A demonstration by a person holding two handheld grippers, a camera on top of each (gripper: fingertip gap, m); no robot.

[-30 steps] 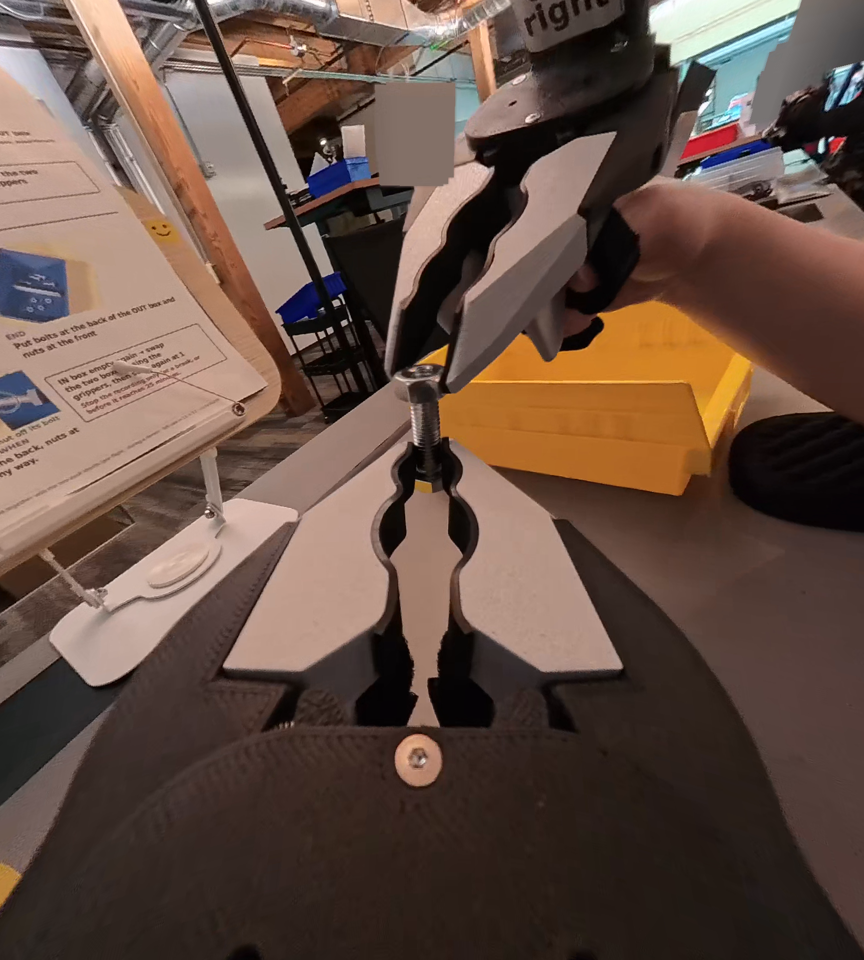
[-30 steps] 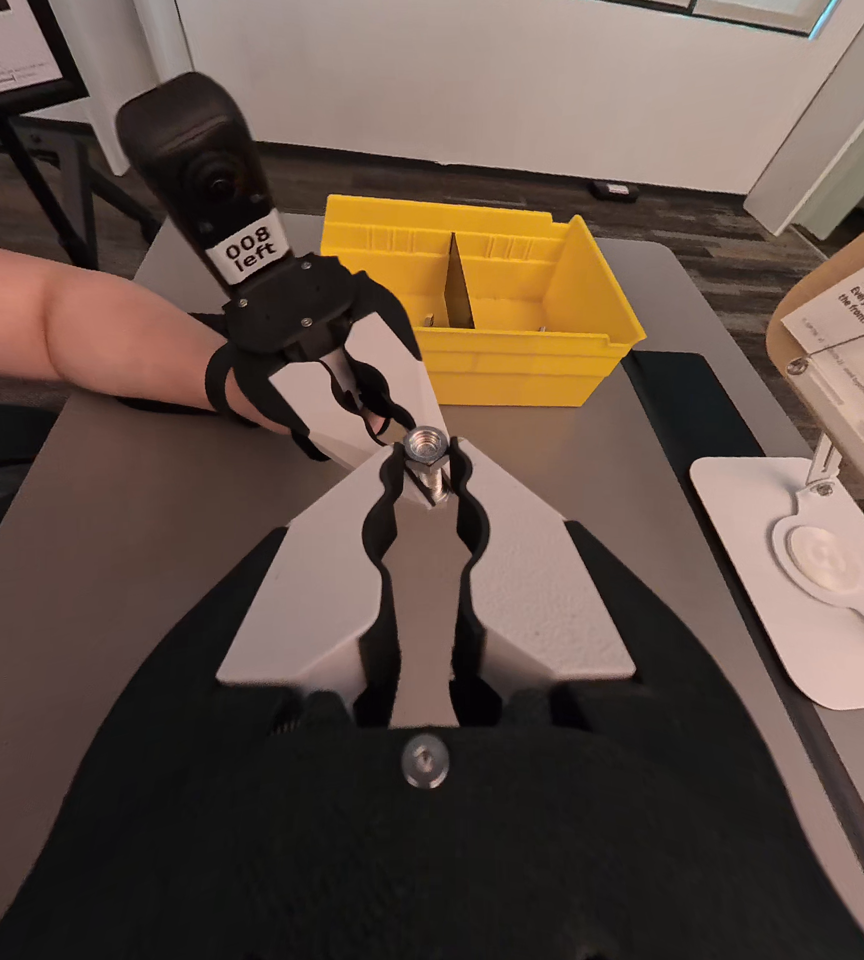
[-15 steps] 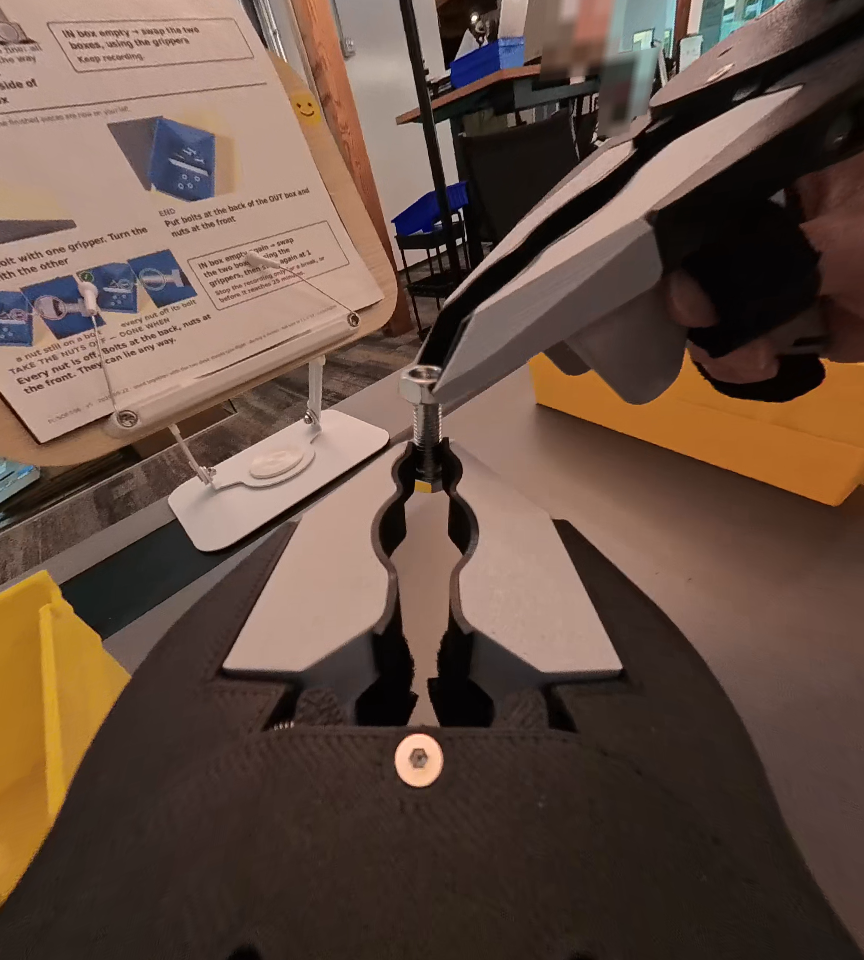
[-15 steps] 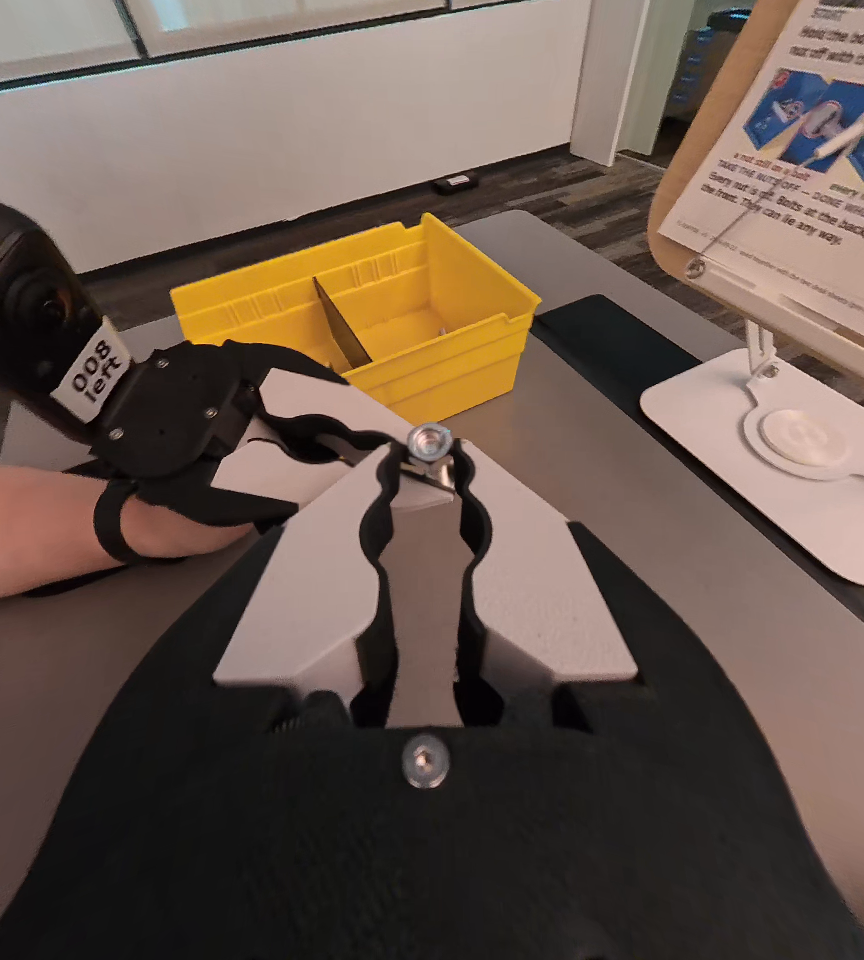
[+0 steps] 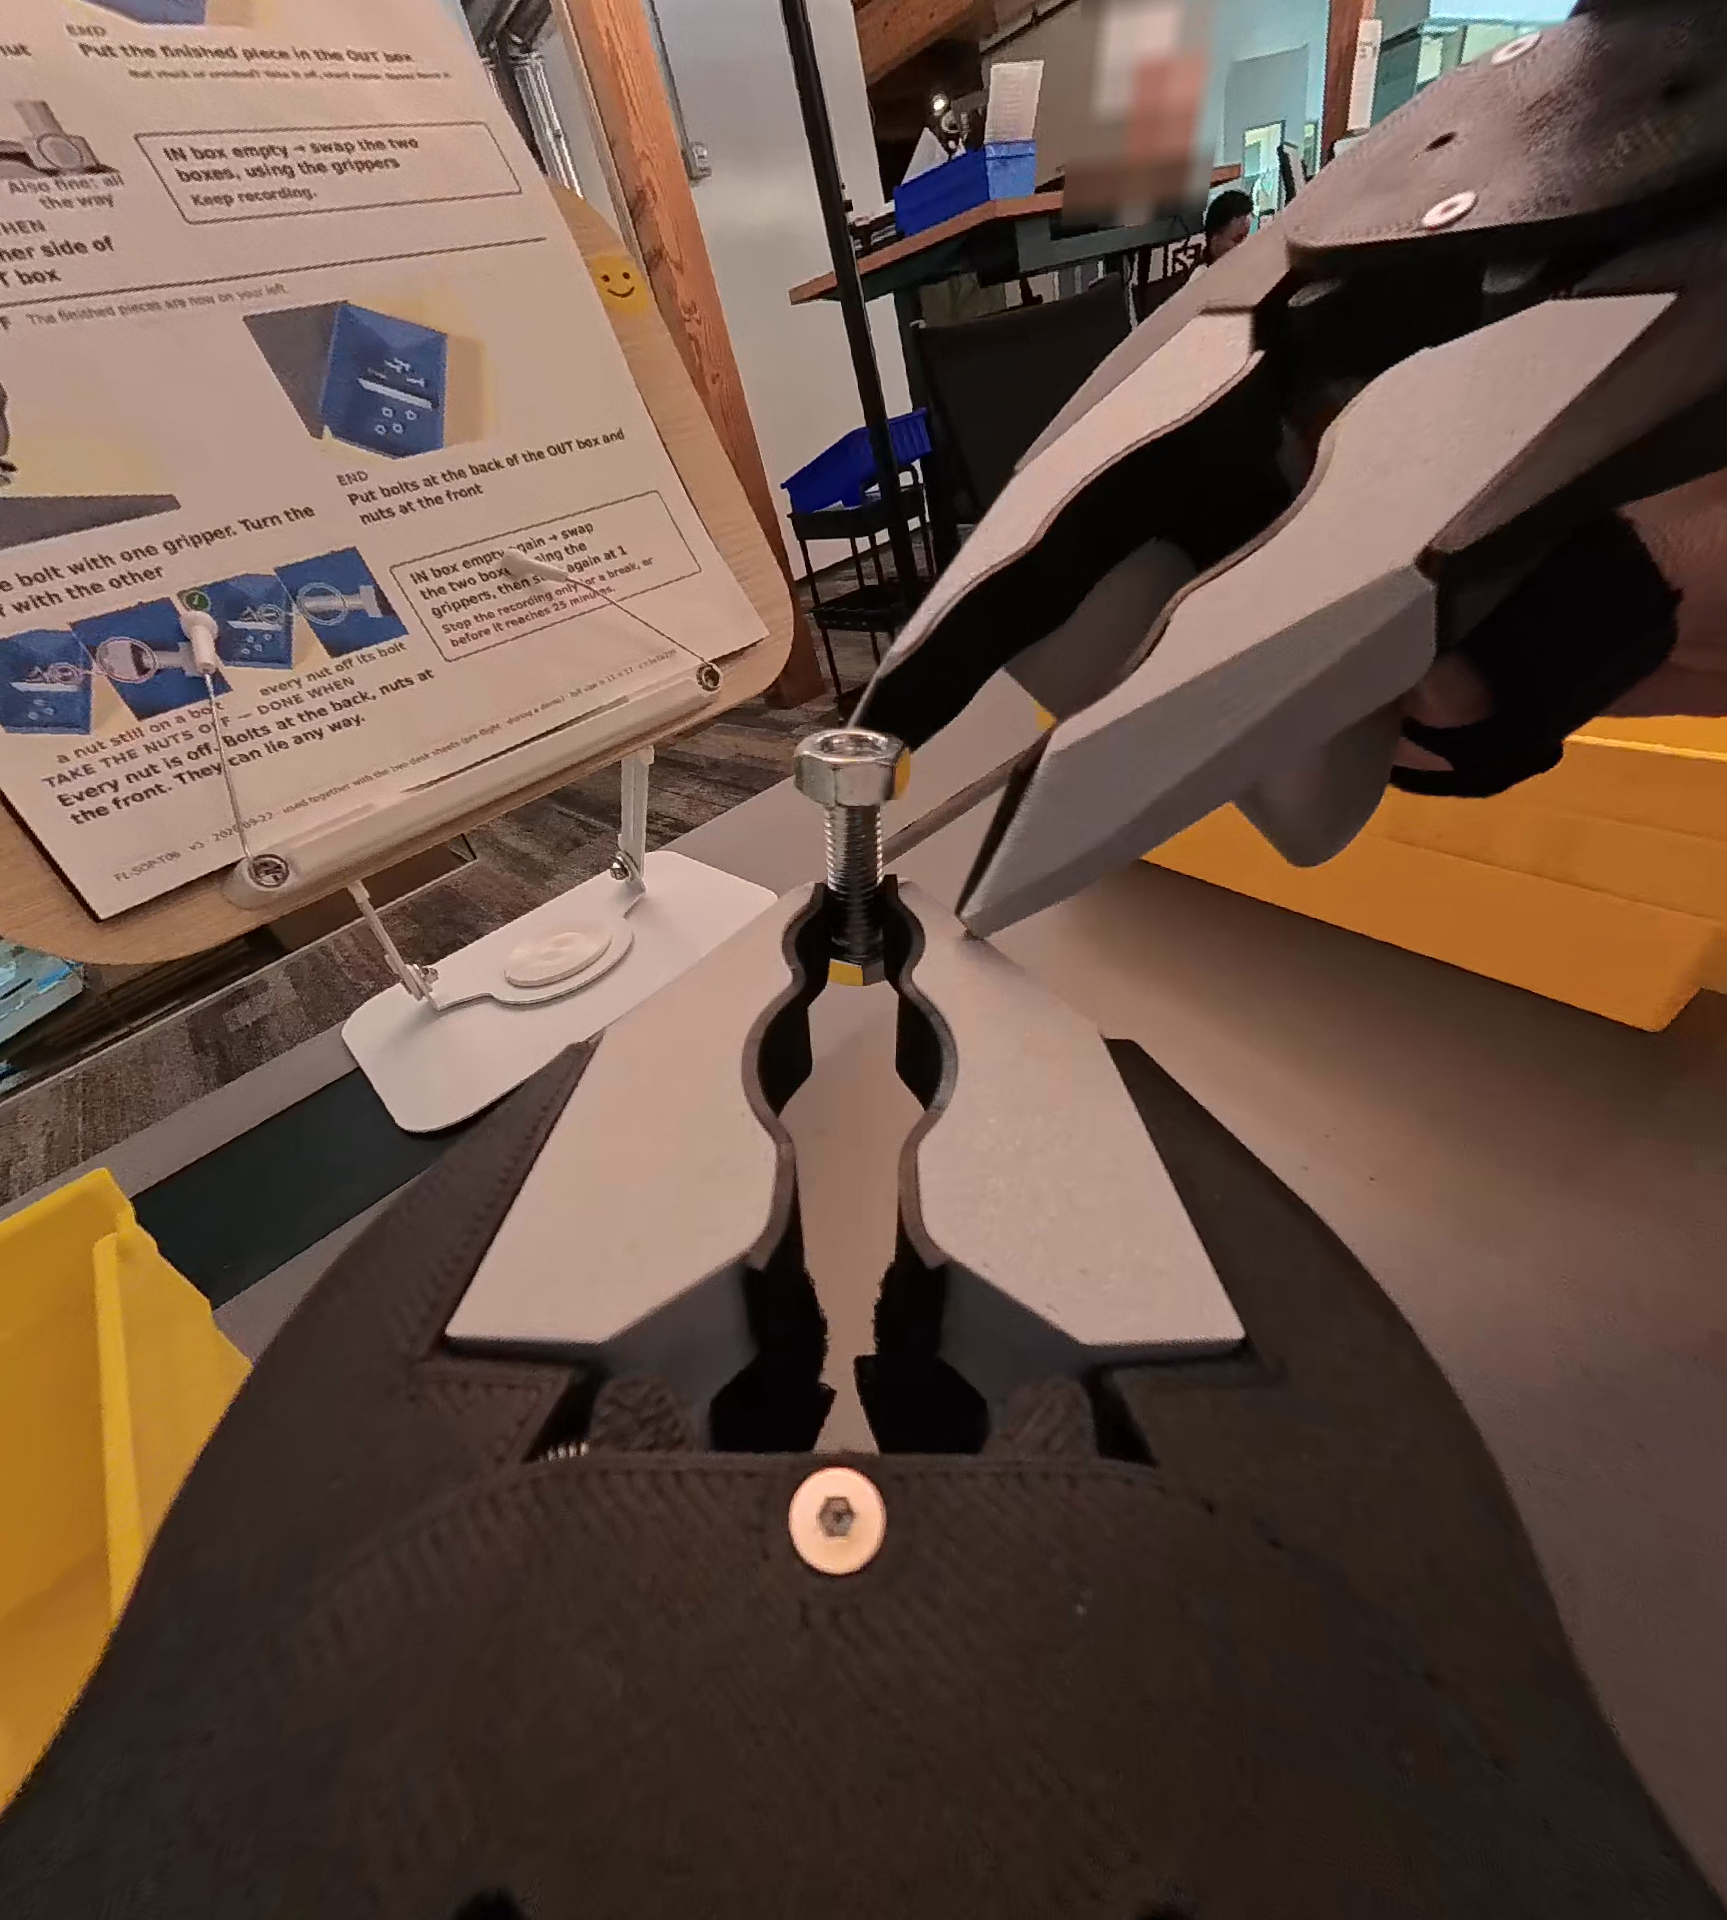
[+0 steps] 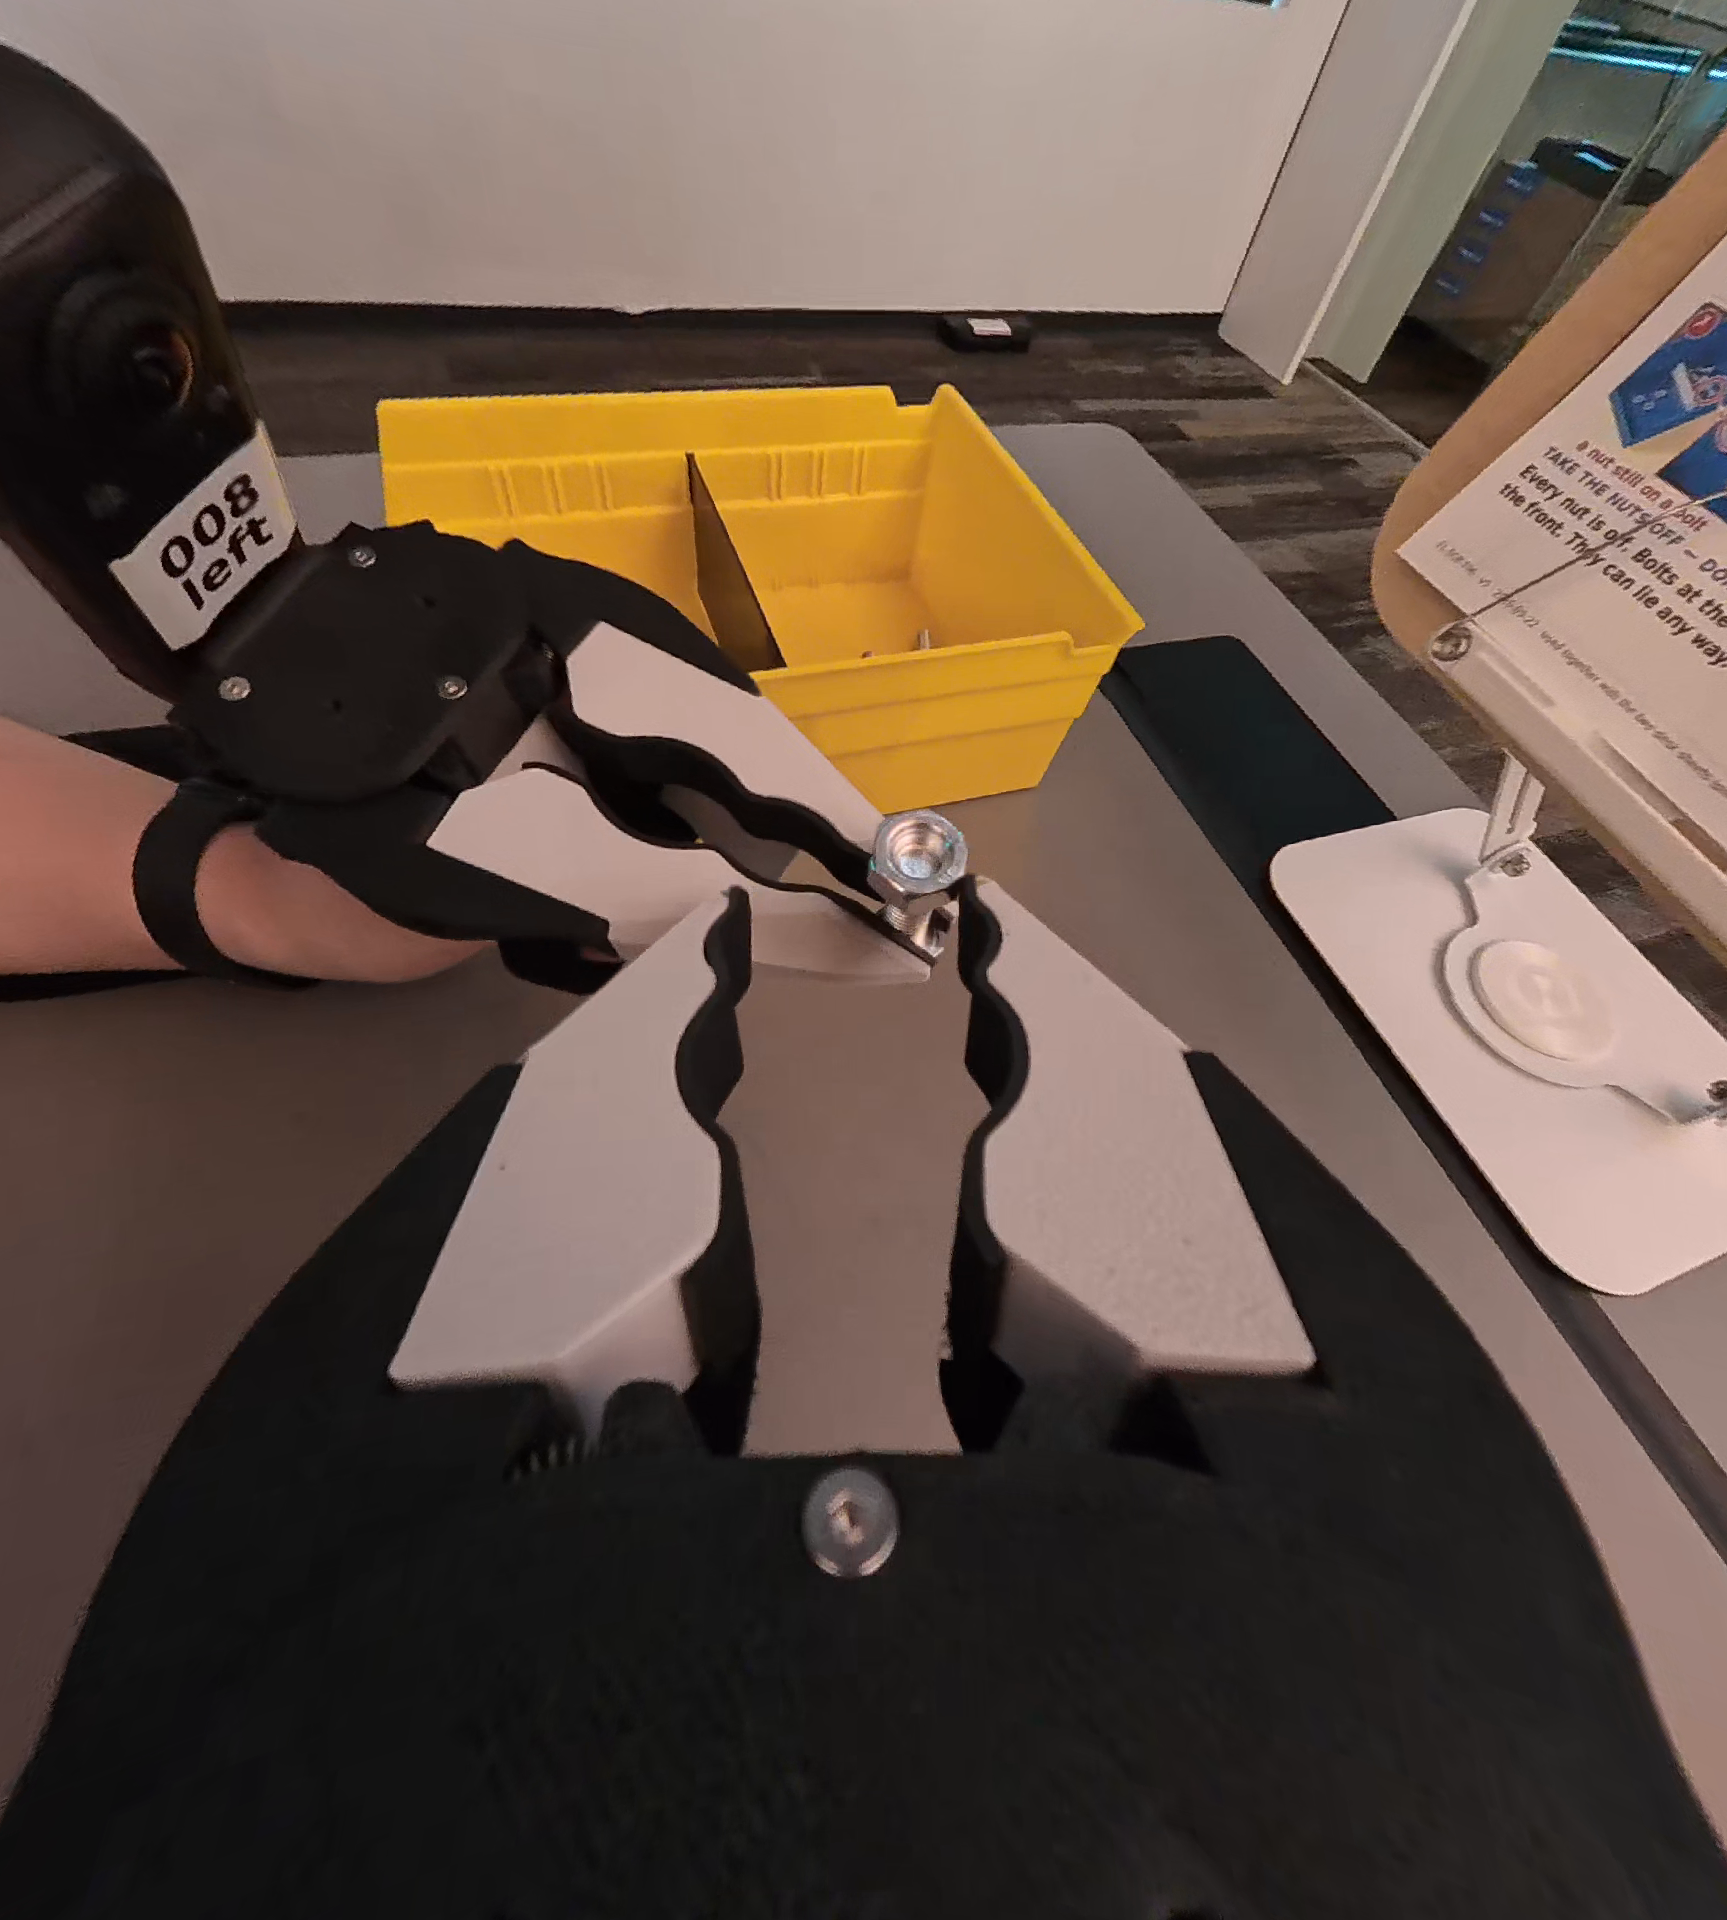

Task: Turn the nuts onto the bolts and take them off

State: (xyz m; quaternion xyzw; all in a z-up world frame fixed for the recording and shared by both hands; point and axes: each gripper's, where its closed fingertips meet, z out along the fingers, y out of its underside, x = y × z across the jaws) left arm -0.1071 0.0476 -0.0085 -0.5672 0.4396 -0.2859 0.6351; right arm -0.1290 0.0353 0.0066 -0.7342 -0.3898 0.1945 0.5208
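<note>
Left wrist view: shiny hex nut (image 5: 846, 767) tops threaded bolt (image 5: 851, 875).

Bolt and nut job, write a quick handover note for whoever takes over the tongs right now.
Left tongs: shut on the bolt, holding it upright by its lower end.
Right tongs: open, jaws on either side of the nut, not gripping.
Nut sits at the bolt's top end, still threaded on.
Yellow bin behind, divider inside, small hardware in one compartment.
Left to do: grip the nut again, keep turning; which direction is needed cannot be told.
</note>
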